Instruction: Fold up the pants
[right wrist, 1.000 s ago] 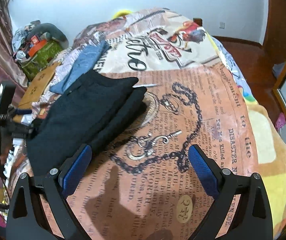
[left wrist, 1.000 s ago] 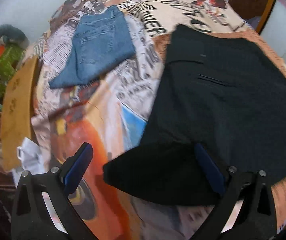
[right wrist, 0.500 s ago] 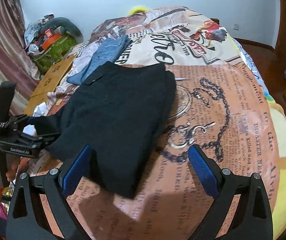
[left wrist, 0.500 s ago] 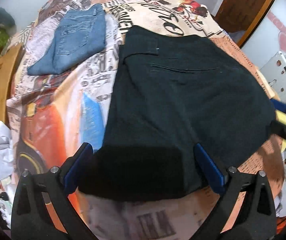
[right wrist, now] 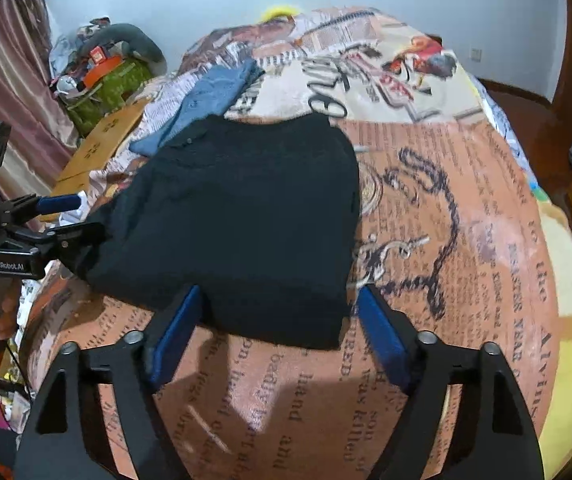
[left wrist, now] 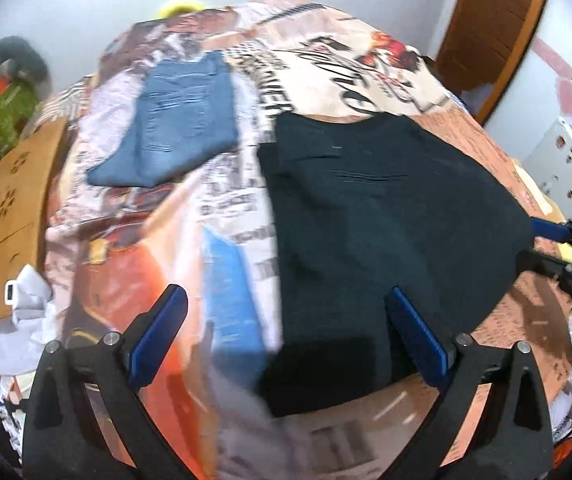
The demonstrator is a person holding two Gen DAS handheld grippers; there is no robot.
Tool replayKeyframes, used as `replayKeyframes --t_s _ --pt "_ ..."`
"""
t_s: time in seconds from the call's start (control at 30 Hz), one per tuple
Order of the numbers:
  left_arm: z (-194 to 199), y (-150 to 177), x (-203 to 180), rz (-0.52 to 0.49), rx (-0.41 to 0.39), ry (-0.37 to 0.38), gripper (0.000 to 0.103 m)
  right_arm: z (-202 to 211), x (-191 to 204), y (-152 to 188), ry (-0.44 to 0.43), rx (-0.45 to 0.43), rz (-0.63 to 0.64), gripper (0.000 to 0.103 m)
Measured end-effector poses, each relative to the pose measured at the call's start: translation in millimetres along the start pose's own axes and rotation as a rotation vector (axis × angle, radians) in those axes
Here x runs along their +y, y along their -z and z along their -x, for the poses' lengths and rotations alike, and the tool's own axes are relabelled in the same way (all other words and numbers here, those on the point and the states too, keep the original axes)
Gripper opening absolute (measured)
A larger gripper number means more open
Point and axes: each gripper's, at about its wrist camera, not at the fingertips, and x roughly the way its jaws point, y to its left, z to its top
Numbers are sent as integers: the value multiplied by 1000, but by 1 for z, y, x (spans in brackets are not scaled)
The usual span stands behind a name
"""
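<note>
Since a second ago both grippers, left [left wrist: 286, 332] and right [right wrist: 275, 328], have closed in with jaws spread and empty on the black pants [right wrist: 241, 216] folded at twelve o'clock, probably awaiting a final half-fold.

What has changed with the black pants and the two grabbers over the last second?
The black pants, a narrow bundle a second ago, now lie spread in a wider flat rectangle. The right gripper has moved up to their near edge, and the left gripper has swung sideways. Both remain open. The blue jeans stayed put.
</note>
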Motion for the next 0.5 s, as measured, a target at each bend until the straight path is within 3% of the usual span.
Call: replayKeyframes --t_s 0.07,0.23,0.37,0.5 --pt "-8 5 12 14 27 -37 102 -2 0 -3 3 -10 5 69" --pt "-17 23 21 53 36 -6 102 -14 -4 -3 -16 4 12 55" --pt "-17 26 21 92 20 -8 102 -6 -11 0 10 -21 15 27" --pt "-14 30 24 134 5 -14 102 -9 -18 3 -19 -8 -3 25"
